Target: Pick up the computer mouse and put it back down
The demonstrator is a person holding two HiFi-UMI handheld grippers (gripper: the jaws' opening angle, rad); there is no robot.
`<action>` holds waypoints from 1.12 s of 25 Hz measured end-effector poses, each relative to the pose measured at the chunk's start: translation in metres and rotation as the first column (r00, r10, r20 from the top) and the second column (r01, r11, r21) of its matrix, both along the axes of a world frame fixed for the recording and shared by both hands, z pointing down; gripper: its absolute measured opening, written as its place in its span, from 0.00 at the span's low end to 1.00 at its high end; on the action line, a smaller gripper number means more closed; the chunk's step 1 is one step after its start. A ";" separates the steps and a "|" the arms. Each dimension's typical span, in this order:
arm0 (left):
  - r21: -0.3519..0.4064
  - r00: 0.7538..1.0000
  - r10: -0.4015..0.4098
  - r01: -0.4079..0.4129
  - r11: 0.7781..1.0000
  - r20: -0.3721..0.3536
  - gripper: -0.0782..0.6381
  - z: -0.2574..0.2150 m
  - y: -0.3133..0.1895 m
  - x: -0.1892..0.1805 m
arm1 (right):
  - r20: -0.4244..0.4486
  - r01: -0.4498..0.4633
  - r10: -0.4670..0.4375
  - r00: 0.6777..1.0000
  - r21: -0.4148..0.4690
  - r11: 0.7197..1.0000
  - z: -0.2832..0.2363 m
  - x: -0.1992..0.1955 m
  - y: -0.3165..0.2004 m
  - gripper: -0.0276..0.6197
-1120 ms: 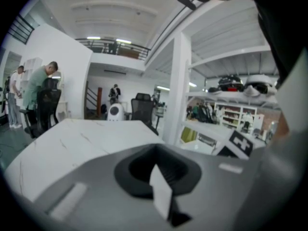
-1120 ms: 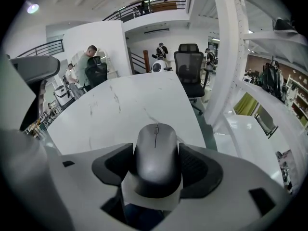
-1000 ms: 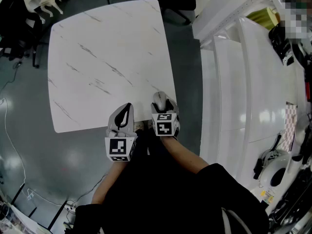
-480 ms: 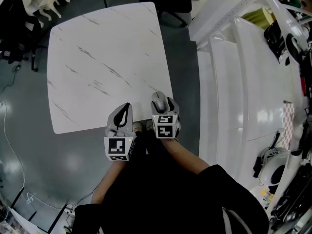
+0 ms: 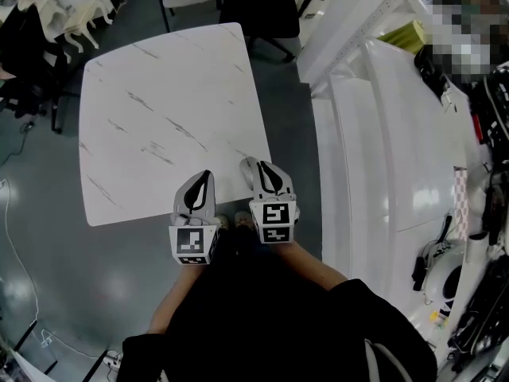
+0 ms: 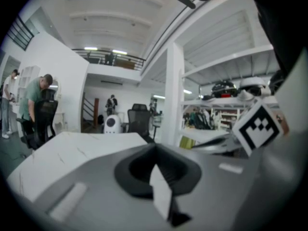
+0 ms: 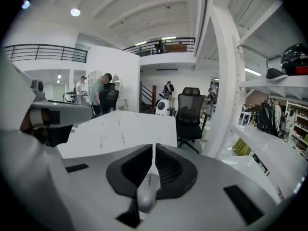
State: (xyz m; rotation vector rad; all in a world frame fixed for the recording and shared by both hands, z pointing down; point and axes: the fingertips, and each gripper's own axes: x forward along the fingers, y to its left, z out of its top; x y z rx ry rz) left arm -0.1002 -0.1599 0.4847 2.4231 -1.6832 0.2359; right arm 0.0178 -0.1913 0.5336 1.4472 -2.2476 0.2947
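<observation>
A grey computer mouse (image 5: 249,173) lies on the white marble table (image 5: 159,94) near its front right corner. My right gripper (image 5: 265,166) hangs above and just right of it. Its jaws have just been closing and now meet with nothing between them. In the right gripper view the mouse (image 7: 147,196) shows small below the shut right gripper (image 7: 153,147), apart from the pads. My left gripper (image 5: 206,174) hovers over the table's front edge, left of the mouse, holding nothing. In the left gripper view, the left gripper (image 6: 155,147) has its jaws together.
A black office chair (image 5: 266,6) stands beyond the table's far edge. White shelving (image 5: 382,134) runs along the right side. People (image 7: 103,88) stand far off behind the table (image 7: 125,129). Grey floor surrounds the table.
The right gripper was around the mouse with its jaws wide. It has since lifted off and drawn back, jaws now together. The mouse stays on the table. The left gripper rose slightly.
</observation>
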 end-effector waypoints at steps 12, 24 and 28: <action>0.120 0.999 -0.017 0.013 0.993 0.034 0.12 -0.062 0.003 0.007 | 0.092 0.034 -0.056 0.994 0.225 0.974 -0.103 0.011 0.009 0.08; 0.176 0.999 -0.029 0.023 0.984 0.028 0.12 -0.092 0.010 0.012 | 0.107 0.064 -0.100 0.989 0.300 0.952 -0.133 0.010 0.015 0.07; 0.180 0.999 -0.027 0.021 0.983 0.029 0.12 -0.093 0.010 0.012 | 0.098 0.075 -0.113 0.989 0.325 0.943 -0.137 0.007 0.016 0.07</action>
